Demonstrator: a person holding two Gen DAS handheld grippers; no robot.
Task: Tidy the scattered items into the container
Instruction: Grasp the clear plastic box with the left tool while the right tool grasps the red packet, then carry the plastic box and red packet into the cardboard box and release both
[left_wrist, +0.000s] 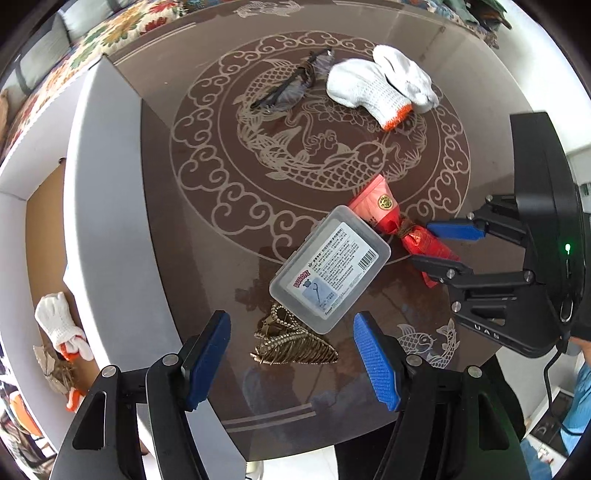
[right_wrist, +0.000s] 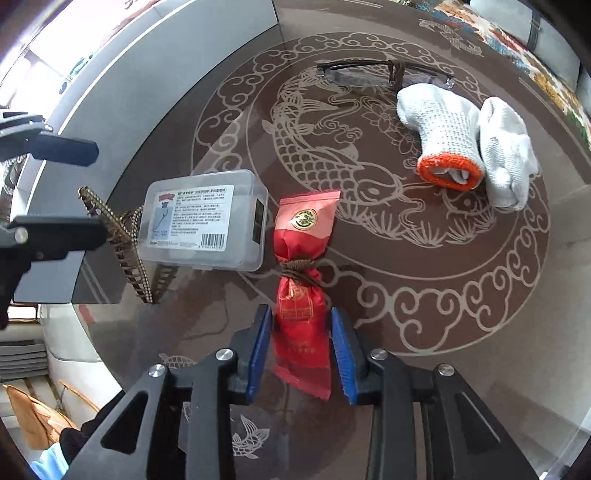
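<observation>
Red foil of the tied packet (right_wrist: 301, 332) is seen between the blue pads (right_wrist: 260, 350) of the right tool (right_wrist: 303, 354), whose jaws stand narrowly apart, not clearly pressing. The left tool (left_wrist: 291, 365) is held wide apart above the gold hair clip (left_wrist: 291, 343) beside the clear plastic box (left_wrist: 330, 269). All are laid on the brown bench (left_wrist: 207, 206), near the white container (left_wrist: 99, 206).

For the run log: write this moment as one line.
left tongs: open over hair clip | right tongs: astride red packet, grip unclear | plastic case, gloves, glasses: on table
</observation>
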